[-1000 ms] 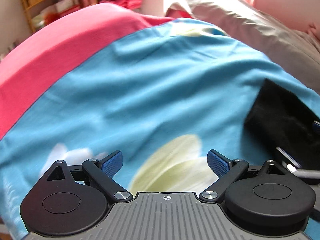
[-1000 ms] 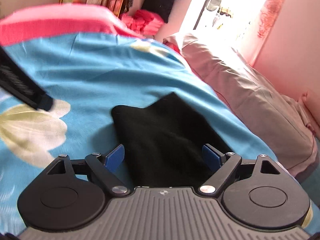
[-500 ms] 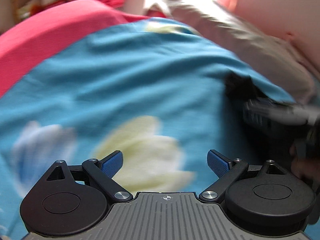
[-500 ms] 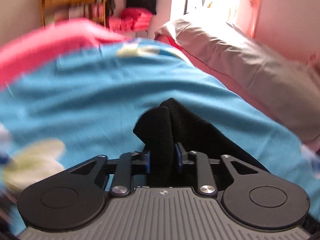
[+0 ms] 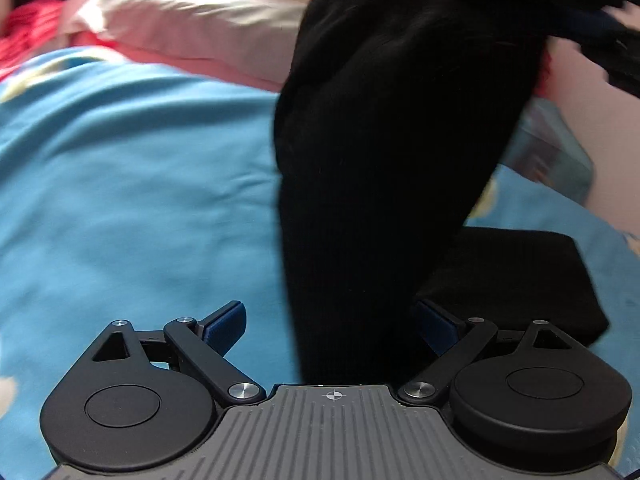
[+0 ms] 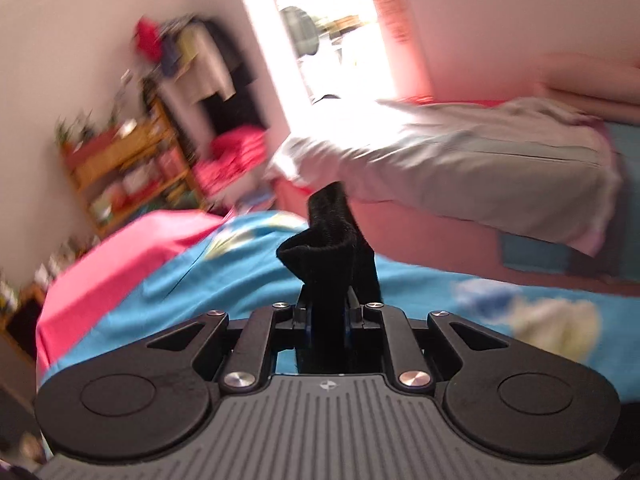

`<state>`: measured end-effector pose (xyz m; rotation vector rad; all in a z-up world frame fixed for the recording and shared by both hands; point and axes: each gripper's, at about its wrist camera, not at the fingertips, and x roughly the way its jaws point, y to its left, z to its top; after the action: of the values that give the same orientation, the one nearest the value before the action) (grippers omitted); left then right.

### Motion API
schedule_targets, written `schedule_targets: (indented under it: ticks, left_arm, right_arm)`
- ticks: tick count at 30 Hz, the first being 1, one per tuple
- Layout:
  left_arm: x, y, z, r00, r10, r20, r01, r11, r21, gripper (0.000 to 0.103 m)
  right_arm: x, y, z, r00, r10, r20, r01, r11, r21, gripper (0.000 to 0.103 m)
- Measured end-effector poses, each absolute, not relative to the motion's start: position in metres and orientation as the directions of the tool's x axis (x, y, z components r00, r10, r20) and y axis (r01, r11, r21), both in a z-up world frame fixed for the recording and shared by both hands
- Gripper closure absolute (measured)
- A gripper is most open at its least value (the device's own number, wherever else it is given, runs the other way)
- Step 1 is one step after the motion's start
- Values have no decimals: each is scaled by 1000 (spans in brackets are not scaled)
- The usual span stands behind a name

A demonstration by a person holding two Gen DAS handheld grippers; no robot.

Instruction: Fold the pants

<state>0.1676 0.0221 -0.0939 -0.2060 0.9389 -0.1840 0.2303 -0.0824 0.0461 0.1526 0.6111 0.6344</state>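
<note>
Hanging in a long black column, the pants (image 5: 384,152) had risen off the blue bedspread (image 5: 132,184), long axis near upright and lower end still resting there. The right gripper (image 6: 328,320) had just clenched on a bunched edge. The left gripper (image 5: 332,324) stood released, cloth between its jaws: unfolding had begun.

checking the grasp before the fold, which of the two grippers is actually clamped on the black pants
The right gripper: its jaws have just closed on a bunched fold of the black ribbed pants. The left gripper stands open, the hanging fabric unpinched between its blue pads.
</note>
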Motion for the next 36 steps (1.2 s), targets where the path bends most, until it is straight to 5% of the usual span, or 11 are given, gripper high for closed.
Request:
schedule_targets:
  ticks: [6,12,14,16,17,20,22,27,31,34,36]
  left_arm:
    - [157,-22,-86,533,-380,-756,320,918,-236,0]
    - [149,-11,-81,485,-402,-777,374,898,-231,0]
    - [148,-1,-71,498,-398,-770,363,902,-232,0]
    - [150,7,-60,520,-400,-755,347,906,-241,0]
    - [155,11,-56,531,-393,-751,335,911,-241,0]
    - [175,9,-50,563,-363,-742,279,929,-242,0]
    - [191,3,-55,568,-330,-754,243,943,-229,0]
    - [223,-16,-94,456,-283,-844,194,957,-216,0]
    - [220,-13,-103,434,-300,-850,171,953,-250,0]
    - [221,-15,-101,434,-288,-853,183,956,-230,0]
    - [222,-19,-98,438,-274,-856,202,958,-204,0]
  right_arm:
    - [199,-213,32,777,408,-479,-231,893,386,87]
    - [192,-293,-66,654,265,-708,82,906,415,77]
    - [186,-302,-62,701,282,-655,87,878,471,67]
    - [188,-307,-57,737,281,-614,83,865,495,31]
    - [193,-307,-57,745,288,-602,80,857,509,31]
    - [214,-296,-64,720,280,-635,96,865,492,46]
    - [219,-288,-67,706,257,-660,85,895,438,82]
    - [200,-288,-62,731,186,-657,73,935,347,91]
    - [201,-284,-51,761,126,-636,76,957,281,79]
    - [216,-260,-41,790,142,-596,-16,977,212,28]
    - [238,-244,-47,771,149,-619,-63,985,159,32]
